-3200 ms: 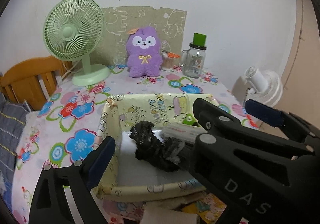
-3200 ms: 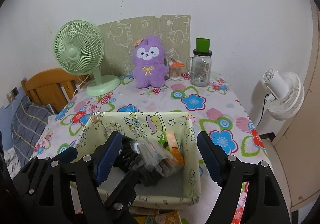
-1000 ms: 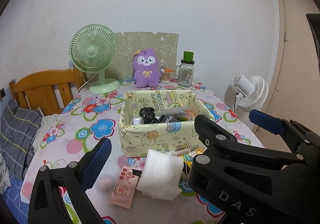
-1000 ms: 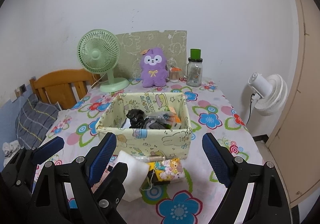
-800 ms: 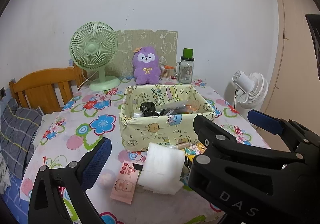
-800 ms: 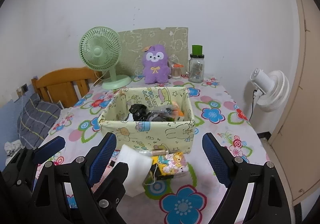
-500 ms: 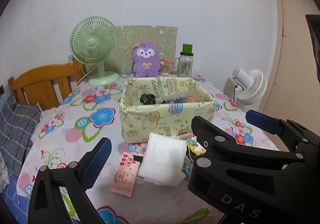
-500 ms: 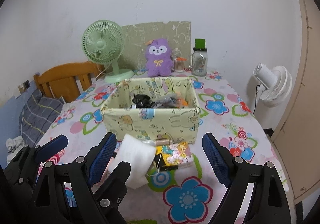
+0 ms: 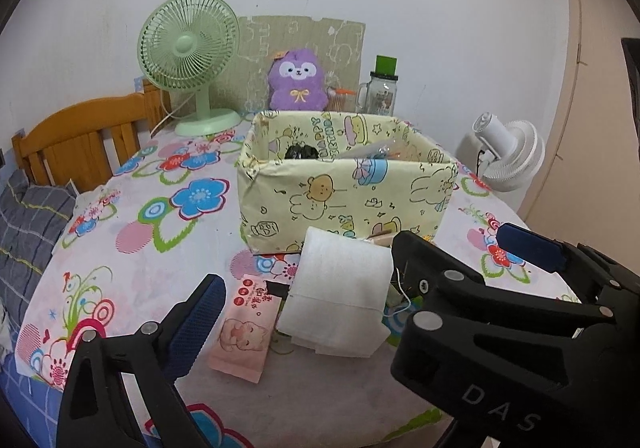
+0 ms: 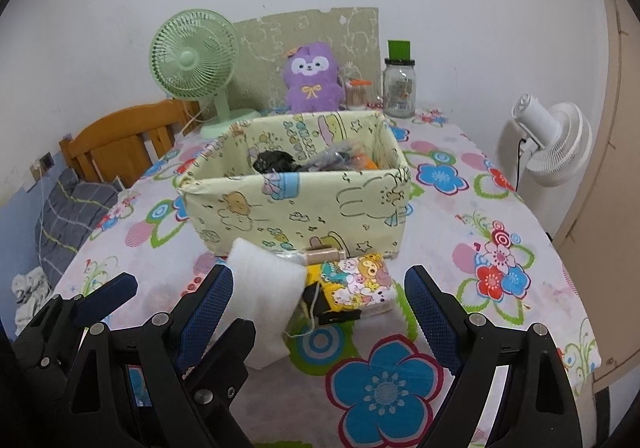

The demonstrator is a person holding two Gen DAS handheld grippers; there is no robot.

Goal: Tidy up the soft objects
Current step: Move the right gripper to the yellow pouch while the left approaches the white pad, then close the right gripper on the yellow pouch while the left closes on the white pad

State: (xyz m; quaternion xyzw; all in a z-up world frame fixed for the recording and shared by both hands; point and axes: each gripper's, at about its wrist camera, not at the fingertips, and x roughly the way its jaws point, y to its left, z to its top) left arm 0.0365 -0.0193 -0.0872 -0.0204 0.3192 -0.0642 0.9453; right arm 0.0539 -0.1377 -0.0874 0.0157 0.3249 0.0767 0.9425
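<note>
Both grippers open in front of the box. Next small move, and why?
Probably ease the right gripper down and forward around the white pad, then close. Its jaws stand open and empty, the pad lies loose on the table in front of the box, nearest the gripper, and the box already holds other items.

1. Table under a flowered cloth.
2. Far edge: green fan, purple plush, jar.
3. Middle: yellow fabric box.
4. Near edge, before the box: white pad, cartoon pouch, pink packet.
</note>
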